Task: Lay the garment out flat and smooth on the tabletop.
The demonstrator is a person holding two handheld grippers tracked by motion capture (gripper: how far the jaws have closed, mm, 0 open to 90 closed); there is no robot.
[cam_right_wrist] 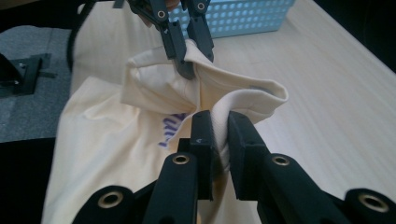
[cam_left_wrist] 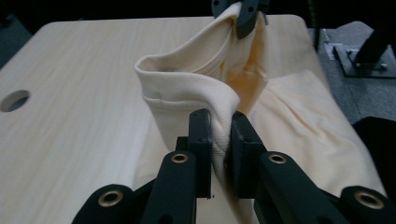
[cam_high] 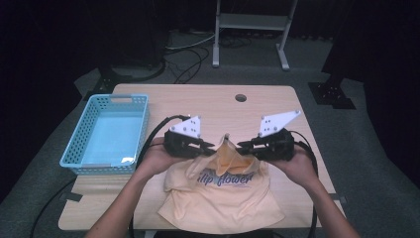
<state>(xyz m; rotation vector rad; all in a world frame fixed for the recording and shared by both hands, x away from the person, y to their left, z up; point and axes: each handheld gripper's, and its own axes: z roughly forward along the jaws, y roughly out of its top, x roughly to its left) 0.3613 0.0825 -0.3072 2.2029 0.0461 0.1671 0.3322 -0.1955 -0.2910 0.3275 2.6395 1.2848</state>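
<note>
A pale yellow T-shirt with purple lettering lies at the near middle of the wooden table. Its ribbed collar is lifted off the table between the two grippers. My left gripper is shut on the collar's left side; in the left gripper view the ribbed edge is pinched between the black jaws of the left gripper. My right gripper is shut on the collar's other side, and there the right gripper faces the left gripper.
A light blue plastic basket stands at the table's left edge, and its lattice wall shows behind the left gripper. A round cable hole sits near the far edge. Black cables trail from both grippers. A metal stand is on the floor beyond.
</note>
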